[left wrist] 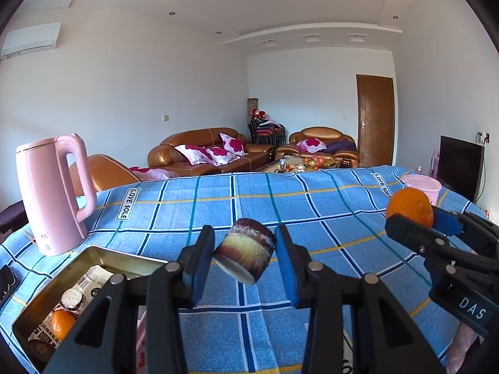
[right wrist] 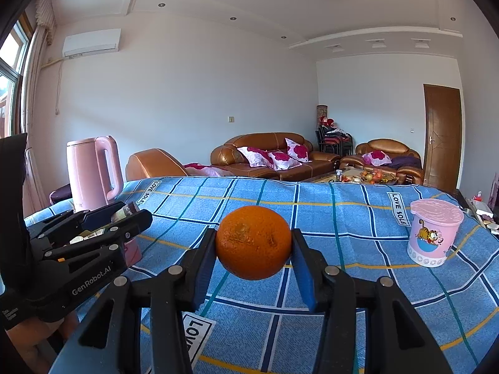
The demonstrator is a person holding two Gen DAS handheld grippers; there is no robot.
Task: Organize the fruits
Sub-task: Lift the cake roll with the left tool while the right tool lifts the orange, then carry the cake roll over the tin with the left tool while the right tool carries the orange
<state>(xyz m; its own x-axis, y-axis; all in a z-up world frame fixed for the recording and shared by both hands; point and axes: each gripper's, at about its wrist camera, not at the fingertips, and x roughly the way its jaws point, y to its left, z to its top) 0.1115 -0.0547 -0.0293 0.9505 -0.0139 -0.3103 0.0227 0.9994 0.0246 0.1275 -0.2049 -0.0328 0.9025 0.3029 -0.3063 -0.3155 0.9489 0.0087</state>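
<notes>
Left gripper [left wrist: 244,251]: fingers clenched on a short round tin with a brown-and-cream printed label [left wrist: 245,254], held tilted above the surface covered in blue checked cloth [left wrist: 312,205]. Right gripper [right wrist: 254,246]: fingers clenched on a round orange [right wrist: 254,242], held clear of the cloth. Open rectangular gold metal tin [left wrist: 124,257] at the near left corner contains a smaller orange fruit [left wrist: 61,322]. Pink kettle [left wrist: 54,193] at the left edge; pink lidded cartoon cup [right wrist: 433,237] near the right edge.

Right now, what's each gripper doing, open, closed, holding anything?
Left gripper: closed on a small can, held off the cloth.
Right gripper: closed on an orange.
</notes>
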